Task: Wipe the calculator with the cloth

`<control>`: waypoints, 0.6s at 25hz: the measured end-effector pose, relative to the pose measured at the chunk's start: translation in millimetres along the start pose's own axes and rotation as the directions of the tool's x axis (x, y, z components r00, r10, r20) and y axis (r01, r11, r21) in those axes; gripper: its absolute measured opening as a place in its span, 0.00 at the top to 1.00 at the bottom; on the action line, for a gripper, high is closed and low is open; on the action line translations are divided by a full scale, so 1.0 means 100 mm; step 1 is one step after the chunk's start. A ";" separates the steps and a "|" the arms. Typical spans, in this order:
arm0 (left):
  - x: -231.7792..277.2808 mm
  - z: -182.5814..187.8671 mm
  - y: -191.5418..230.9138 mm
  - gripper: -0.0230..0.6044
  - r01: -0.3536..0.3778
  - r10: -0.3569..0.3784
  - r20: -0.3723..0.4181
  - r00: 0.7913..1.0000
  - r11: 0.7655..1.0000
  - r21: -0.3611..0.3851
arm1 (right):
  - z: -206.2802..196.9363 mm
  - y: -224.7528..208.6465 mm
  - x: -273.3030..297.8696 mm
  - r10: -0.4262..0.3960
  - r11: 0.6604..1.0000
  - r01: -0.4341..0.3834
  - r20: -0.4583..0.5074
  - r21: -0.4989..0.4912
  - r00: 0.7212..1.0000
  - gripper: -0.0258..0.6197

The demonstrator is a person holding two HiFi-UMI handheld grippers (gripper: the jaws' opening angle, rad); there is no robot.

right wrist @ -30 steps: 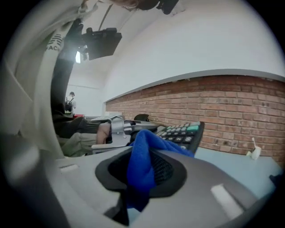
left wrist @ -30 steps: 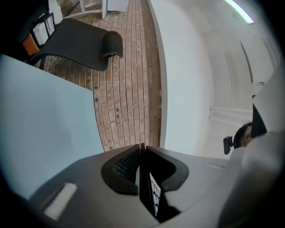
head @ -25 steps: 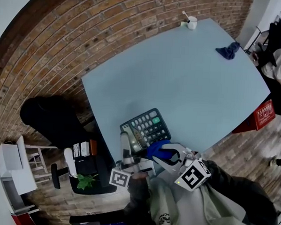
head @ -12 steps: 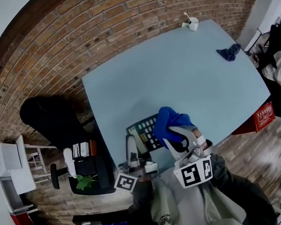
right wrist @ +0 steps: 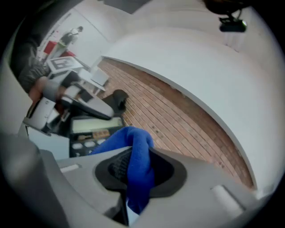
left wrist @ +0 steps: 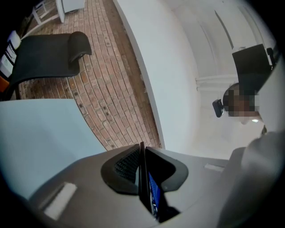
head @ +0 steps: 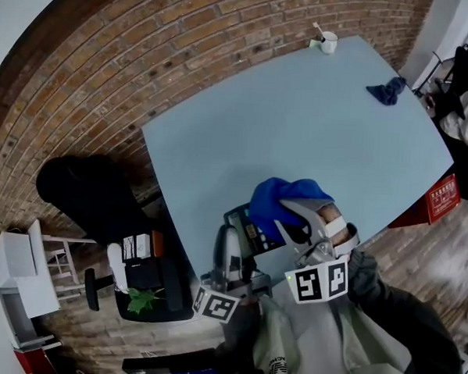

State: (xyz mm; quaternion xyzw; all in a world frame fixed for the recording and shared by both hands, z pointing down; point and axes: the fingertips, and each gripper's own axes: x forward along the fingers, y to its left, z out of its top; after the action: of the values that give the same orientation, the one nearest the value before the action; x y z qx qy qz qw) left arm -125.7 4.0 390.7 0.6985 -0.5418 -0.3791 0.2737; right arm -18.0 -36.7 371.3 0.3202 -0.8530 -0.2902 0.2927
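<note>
The dark calculator [head: 240,224] is tipped up off the light blue table [head: 299,131], near its front edge. My left gripper [head: 232,256] is shut on the calculator's lower edge. In the left gripper view the calculator [left wrist: 143,187] shows edge-on as a thin dark slab between the closed jaws of the left gripper [left wrist: 143,156]. My right gripper [head: 306,221] is shut on a blue cloth [head: 284,202], which lies against the calculator's key face. In the right gripper view the cloth [right wrist: 139,151] hangs out of the right gripper [right wrist: 133,171], with the calculator's display and keys [right wrist: 93,129] just beyond it.
A white mug [head: 328,43] stands at the table's far edge and a second blue cloth [head: 388,90] lies near the far right corner. A brick floor surrounds the table. A black chair [head: 81,198] and a small green plant [head: 140,301] are at the left.
The calculator went from lying flat on the table to tipped up in my left gripper. My right gripper rolled and carried the blue cloth up onto the key face.
</note>
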 end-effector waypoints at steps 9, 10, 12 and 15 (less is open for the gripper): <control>0.10 -0.24 -0.16 0.90 0.051 -0.045 -0.080 0.996 0.996 0.074 | 0.37 0.28 0.10 0.197 0.976 -0.204 0.089 0.075 0.976 0.83; 0.08 -0.23 -0.13 0.90 0.049 -0.044 -0.076 0.996 0.997 0.067 | 0.37 0.29 0.11 0.216 0.973 -0.222 0.093 0.065 0.972 0.83; 0.05 -0.17 -0.10 0.90 0.045 -0.040 -0.065 0.997 0.996 0.073 | 0.22 0.16 0.13 0.230 0.968 -0.235 0.062 0.086 0.971 0.83; 0.00 -0.03 -0.10 0.90 0.059 -0.055 -0.045 0.997 0.993 0.105 | -0.16 -0.17 0.15 0.259 0.942 -0.253 0.004 0.222 0.966 0.83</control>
State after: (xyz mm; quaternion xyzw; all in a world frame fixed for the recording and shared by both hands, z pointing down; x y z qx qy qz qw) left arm -117.5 6.3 384.9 0.7350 -0.5351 -0.3428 0.2363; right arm -10.1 -63.2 374.8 0.2406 -0.9106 -0.1491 0.3012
